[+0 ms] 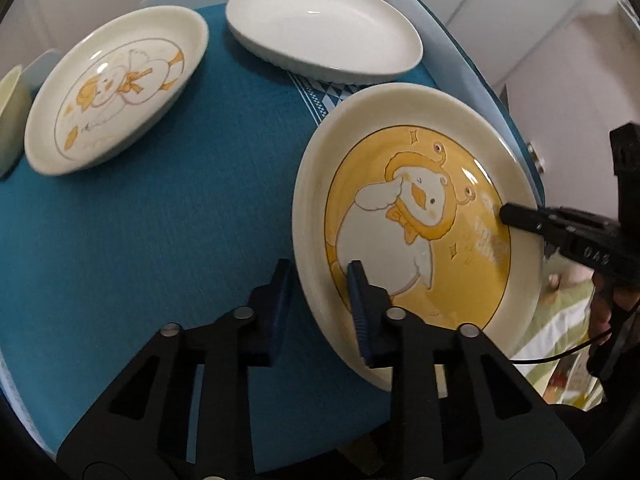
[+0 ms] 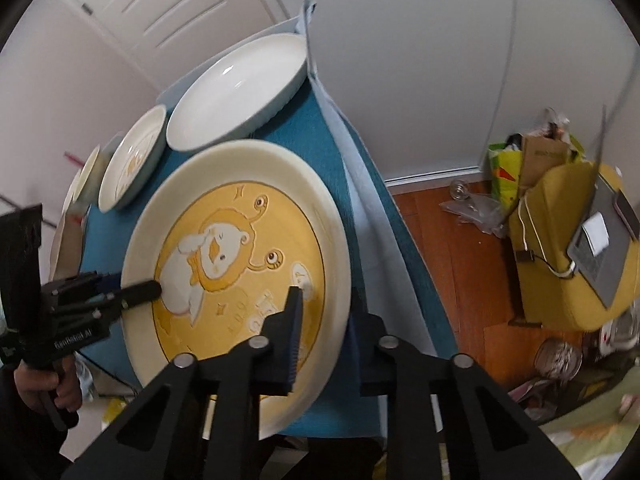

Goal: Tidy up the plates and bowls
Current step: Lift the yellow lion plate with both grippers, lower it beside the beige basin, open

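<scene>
A cream plate with a yellow duck picture (image 1: 416, 224) is held tilted above the blue tablecloth (image 1: 160, 220). My left gripper (image 1: 320, 284) is shut on its near rim, one finger inside, one under. My right gripper (image 2: 326, 312) is shut on the opposite rim of the same plate (image 2: 240, 256); it shows at the right in the left wrist view (image 1: 520, 216). A cream plate with a pale duck drawing (image 1: 116, 84) lies at the back left. A plain white plate (image 1: 324, 28) lies at the back.
A pale green dish (image 1: 10, 112) sits at the far left edge. The table's right edge drops to a wooden floor (image 2: 460, 260) with bags, a yellow chair (image 2: 568, 248) and clutter. White doors stand behind the table.
</scene>
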Demonstrator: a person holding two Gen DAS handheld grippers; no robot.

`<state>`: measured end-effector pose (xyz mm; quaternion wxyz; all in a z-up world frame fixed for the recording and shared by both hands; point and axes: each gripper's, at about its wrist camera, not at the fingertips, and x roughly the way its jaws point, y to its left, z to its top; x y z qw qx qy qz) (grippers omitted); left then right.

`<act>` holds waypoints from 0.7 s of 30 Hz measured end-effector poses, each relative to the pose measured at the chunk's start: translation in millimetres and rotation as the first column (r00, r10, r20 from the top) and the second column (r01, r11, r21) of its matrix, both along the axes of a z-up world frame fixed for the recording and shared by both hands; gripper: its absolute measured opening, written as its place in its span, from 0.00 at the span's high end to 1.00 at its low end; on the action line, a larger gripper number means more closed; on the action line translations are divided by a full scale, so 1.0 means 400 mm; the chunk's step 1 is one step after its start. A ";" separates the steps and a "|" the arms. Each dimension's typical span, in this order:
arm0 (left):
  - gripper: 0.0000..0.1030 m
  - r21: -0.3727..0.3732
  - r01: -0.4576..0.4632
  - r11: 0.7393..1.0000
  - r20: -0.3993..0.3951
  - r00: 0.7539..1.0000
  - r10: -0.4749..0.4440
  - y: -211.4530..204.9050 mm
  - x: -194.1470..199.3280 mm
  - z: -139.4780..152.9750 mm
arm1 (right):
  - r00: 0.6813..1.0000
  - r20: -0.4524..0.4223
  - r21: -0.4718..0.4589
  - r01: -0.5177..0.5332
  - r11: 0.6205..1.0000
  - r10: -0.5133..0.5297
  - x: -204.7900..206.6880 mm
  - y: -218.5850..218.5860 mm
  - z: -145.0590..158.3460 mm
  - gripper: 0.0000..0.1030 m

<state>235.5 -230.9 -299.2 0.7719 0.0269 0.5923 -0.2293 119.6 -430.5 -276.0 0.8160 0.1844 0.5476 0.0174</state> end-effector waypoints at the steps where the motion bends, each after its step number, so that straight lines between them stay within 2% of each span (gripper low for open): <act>1: 0.78 0.000 -0.011 1.000 0.004 1.000 0.011 -0.003 -0.002 -0.001 | 1.000 -0.003 -0.001 -0.012 1.000 0.012 0.002 -0.002 -0.002 0.88; 8: 0.80 0.012 -0.071 0.997 0.044 0.997 0.070 -0.033 -0.019 -0.012 | 0.996 0.012 -0.037 -0.086 0.996 0.086 0.016 -0.004 0.009 0.89; 15: 0.80 0.025 -0.110 0.994 0.055 0.993 0.108 -0.022 -0.018 0.019 | 0.988 0.015 -0.077 -0.153 0.985 0.154 0.023 0.004 0.015 0.89; 21: 0.80 0.006 -0.157 0.988 0.083 0.984 0.156 0.009 -0.055 0.049 | 0.977 0.056 -0.111 -0.198 0.974 0.205 0.032 0.022 0.041 0.89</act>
